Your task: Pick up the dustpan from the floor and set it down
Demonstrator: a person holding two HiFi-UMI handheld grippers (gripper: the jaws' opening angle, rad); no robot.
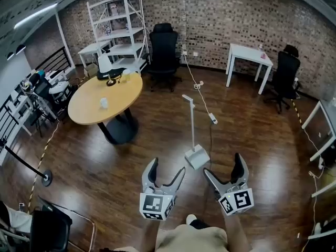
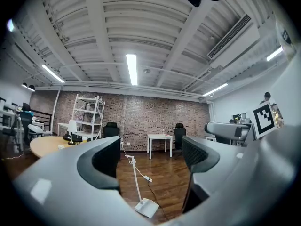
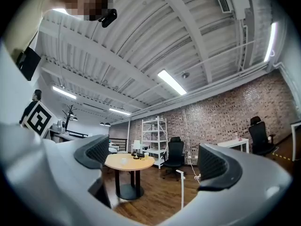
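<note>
A white dustpan with a tall upright handle stands on the wooden floor, just beyond both grippers in the head view. The same dustpan shows low between the jaws in the left gripper view; only its upright handle shows in the right gripper view. My left gripper is held level, open and empty, short of the pan and to its left. My right gripper is open too, nothing between its jaws, to the pan's right and tilted slightly up.
A round wooden table on a black pedestal stands to the left beyond the pan. A white cable with a power strip trails across the floor behind it. Black office chairs, a white desk and white shelving line the brick wall.
</note>
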